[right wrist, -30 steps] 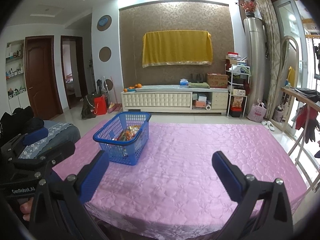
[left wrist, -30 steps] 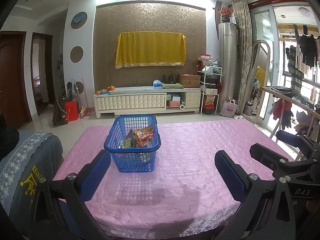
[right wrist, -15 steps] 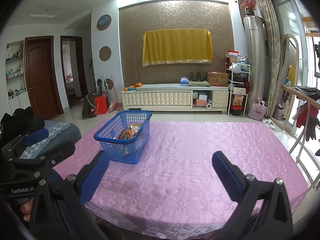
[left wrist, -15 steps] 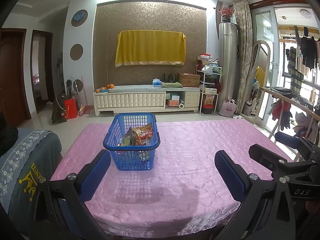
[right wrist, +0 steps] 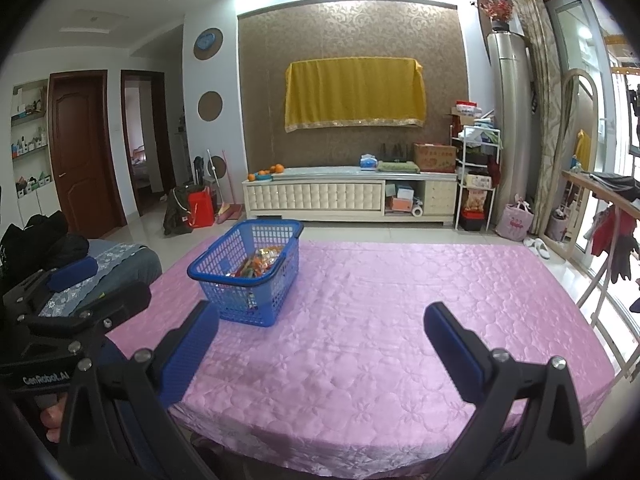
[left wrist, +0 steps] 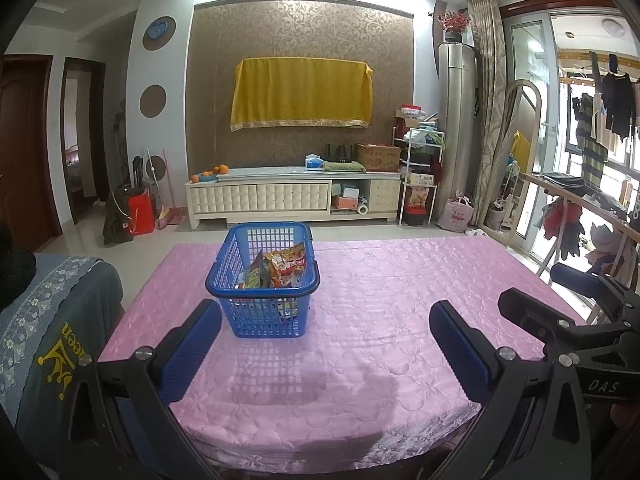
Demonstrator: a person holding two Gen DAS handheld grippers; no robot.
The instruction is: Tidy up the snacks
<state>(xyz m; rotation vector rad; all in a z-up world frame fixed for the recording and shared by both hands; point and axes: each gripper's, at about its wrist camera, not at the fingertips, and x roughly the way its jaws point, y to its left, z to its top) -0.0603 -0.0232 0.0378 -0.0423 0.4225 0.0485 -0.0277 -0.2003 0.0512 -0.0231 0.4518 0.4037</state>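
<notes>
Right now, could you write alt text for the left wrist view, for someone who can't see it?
A blue plastic basket holding snack packets stands on a table covered in pink quilted cloth, just ahead of the left claw, which is open and holding nothing. The right claw shows at the right edge; behind is a living room with a yellow cloth on the wall.

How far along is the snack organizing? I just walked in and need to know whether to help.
Done: snack packets already sit in the blue basket on the pink tablecloth. In hand: nothing; the left gripper and right gripper are both open and empty, short of the basket. Left: no loose snacks show on the cloth, so the remaining step is unclear.
</notes>
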